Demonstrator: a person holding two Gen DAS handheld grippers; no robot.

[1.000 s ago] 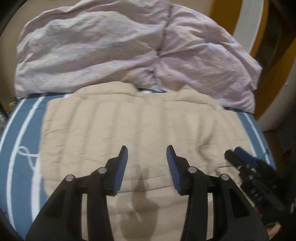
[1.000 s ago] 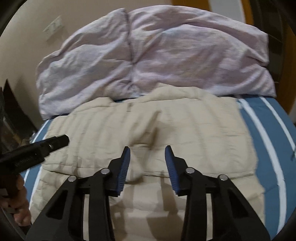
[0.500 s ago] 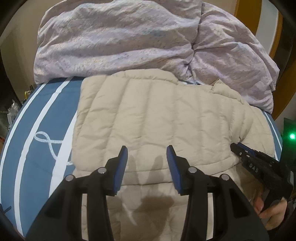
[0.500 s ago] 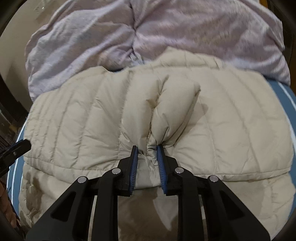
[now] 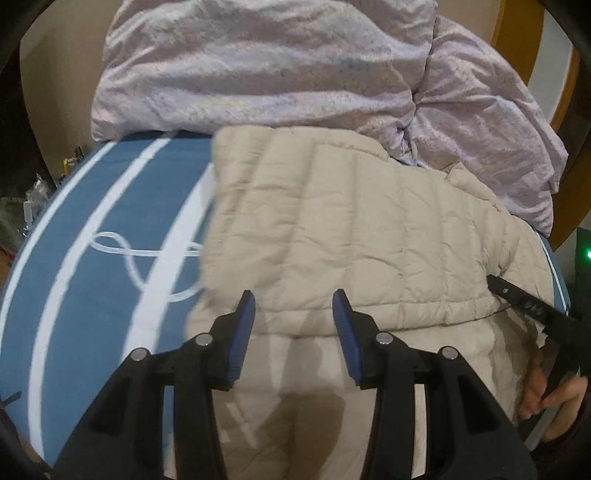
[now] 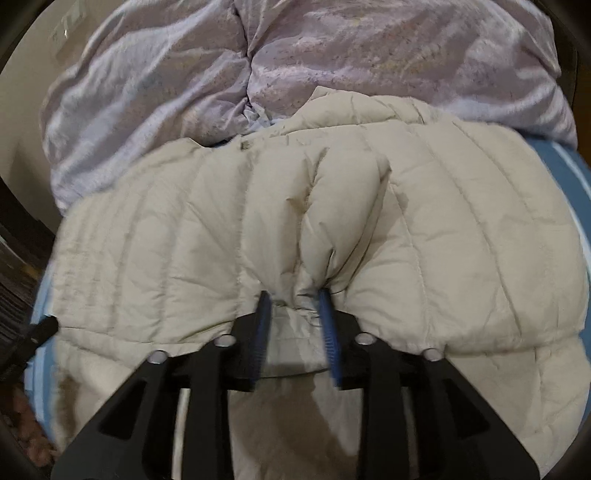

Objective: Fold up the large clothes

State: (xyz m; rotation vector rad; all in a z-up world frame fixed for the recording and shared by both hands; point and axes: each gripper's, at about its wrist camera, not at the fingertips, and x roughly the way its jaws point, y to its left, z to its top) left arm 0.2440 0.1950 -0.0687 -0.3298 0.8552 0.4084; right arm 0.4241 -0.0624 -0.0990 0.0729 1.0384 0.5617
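Observation:
A beige quilted puffer jacket (image 5: 354, 229) lies on the bed, its top layer folded over a lower layer. My left gripper (image 5: 293, 306) is open and empty, hovering just above the folded edge. My right gripper (image 6: 293, 302) is shut on a bunched fold of the jacket (image 6: 332, 206) at its near edge. The right gripper's finger also shows at the right of the left wrist view (image 5: 524, 301), tucked under the jacket's fold. The left gripper's tip shows at the left edge of the right wrist view (image 6: 37, 332).
A crumpled lilac duvet (image 5: 280, 70) is piled at the far side of the bed, touching the jacket's far edge. The blue bedsheet with white stripes (image 5: 92, 236) shows to the left. A wooden frame (image 5: 517, 33) stands at the far right.
My right gripper closed on the jacket's near edge and has lifted the fold. My left gripper moved closer and to the right over the jacket, staying open.

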